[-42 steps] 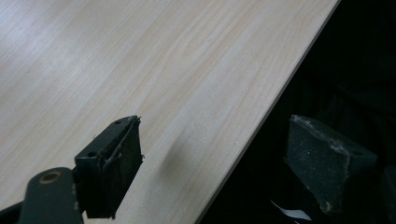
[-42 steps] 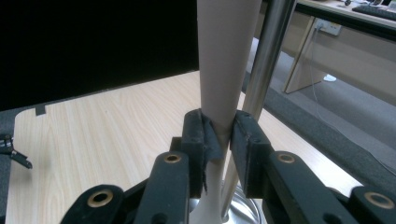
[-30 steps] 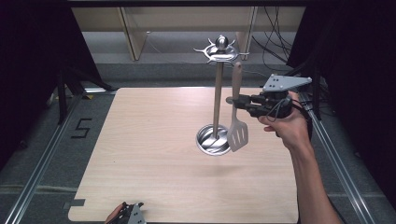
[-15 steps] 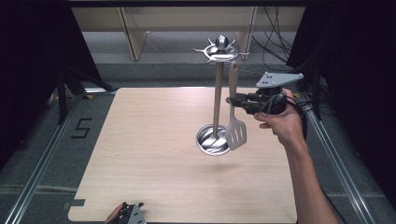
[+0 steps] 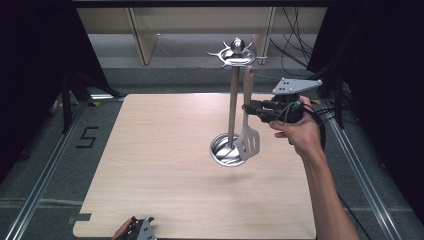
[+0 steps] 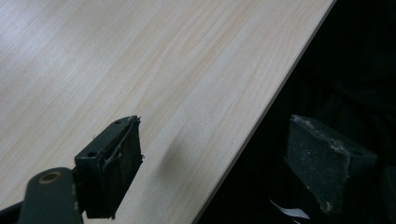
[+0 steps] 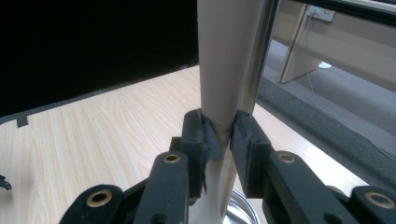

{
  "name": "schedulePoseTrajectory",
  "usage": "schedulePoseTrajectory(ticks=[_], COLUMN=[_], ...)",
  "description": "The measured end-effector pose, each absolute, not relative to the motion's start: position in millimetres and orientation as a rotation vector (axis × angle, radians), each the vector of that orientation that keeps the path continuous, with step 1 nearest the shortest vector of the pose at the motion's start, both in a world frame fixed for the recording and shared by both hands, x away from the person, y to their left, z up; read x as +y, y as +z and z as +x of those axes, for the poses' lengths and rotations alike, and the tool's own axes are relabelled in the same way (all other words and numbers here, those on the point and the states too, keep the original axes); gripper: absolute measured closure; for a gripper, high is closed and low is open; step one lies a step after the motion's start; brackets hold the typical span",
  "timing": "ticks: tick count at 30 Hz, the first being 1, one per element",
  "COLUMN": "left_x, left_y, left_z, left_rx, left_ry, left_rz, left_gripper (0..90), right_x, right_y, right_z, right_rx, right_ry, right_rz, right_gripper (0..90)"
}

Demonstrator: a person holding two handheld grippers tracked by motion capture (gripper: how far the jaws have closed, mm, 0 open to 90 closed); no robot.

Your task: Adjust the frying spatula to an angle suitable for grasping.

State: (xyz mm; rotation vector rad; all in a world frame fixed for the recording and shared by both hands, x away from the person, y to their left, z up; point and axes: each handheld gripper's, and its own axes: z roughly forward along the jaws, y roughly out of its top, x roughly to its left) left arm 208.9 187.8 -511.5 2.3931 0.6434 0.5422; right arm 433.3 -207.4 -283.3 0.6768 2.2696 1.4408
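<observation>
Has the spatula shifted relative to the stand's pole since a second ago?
Yes. The spatula has risen slightly and edged closer to the stand's pole, clamped in the right gripper.

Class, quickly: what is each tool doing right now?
Left tool: open, holding nothing, at the table edge.
Right tool: shut on the spatula handle, beside the rack.

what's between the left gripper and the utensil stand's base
Only bare wooden tabletop in the high view, from the left gripper at the near edge to the stand's round metal base.
</observation>
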Motion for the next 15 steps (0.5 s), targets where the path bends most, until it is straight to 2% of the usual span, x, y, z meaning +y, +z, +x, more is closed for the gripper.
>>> schedulePoseTrajectory(ticks=[8,15], left_x=[188.4,188.1], left_y=[-510.8,-511.2], left_z=[208.9,208.6], left_rx=[0.640,0.639], left_ry=[0.526,0.536], left_rz=[2.393,2.386], left_gripper=[17.7,17.7], right_x=[-206.7,-214.7], right_y=[-288.0,-290.8], right_z=[431.7,422.9], right_rx=[2.238,2.198], right_ry=[1.499,1.563], right_rz=[0.695,0.709], right_gripper=[75.0,65.4])
